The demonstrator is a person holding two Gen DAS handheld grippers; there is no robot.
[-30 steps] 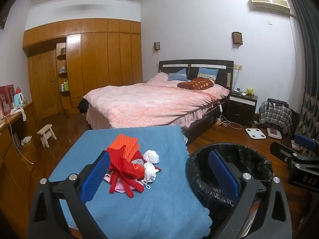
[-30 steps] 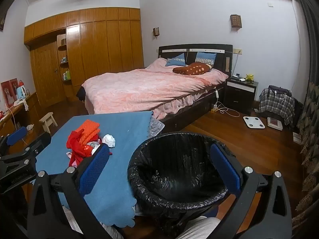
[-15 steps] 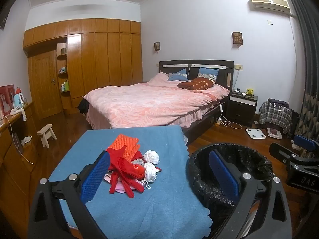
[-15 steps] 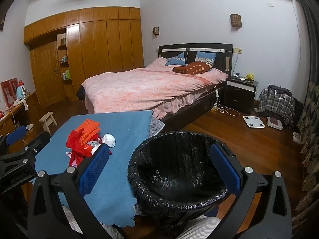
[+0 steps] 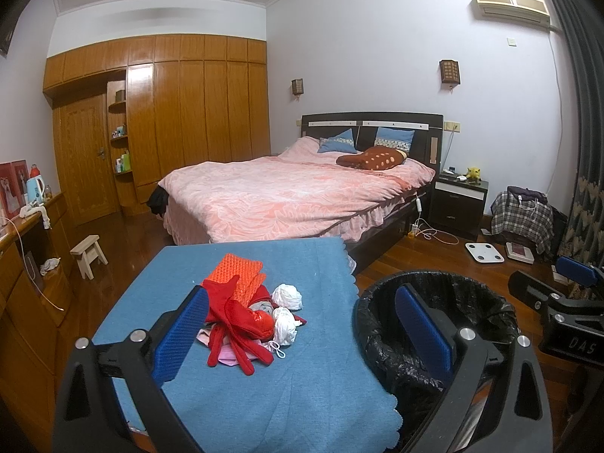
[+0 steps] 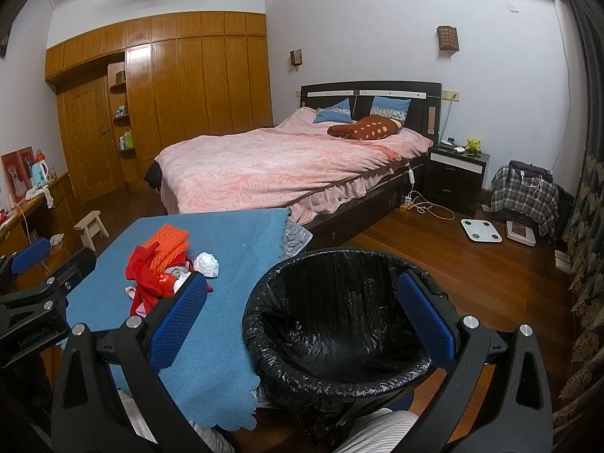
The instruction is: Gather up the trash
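A pile of trash lies on a table with a blue cloth (image 5: 264, 389): a red glove (image 5: 236, 319), an orange knitted piece (image 5: 238, 273), white crumpled tissues (image 5: 287, 296) and a face mask (image 5: 273, 349). The pile also shows in the right wrist view (image 6: 158, 268). A bin lined with a black bag (image 6: 339, 317) stands right of the table; it also shows in the left wrist view (image 5: 479, 309). My left gripper (image 5: 302, 330) is open and empty, held near the pile. My right gripper (image 6: 302, 319) is open and empty, above the bin's near rim.
A bed with a pink cover (image 5: 287, 196) stands behind the table. A nightstand (image 5: 458, 204), a white scale (image 5: 484, 252) and a plaid bag (image 5: 523, 215) are at the right on the wooden floor. A small stool (image 5: 88, 255) and a sideboard (image 5: 22, 271) are at the left.
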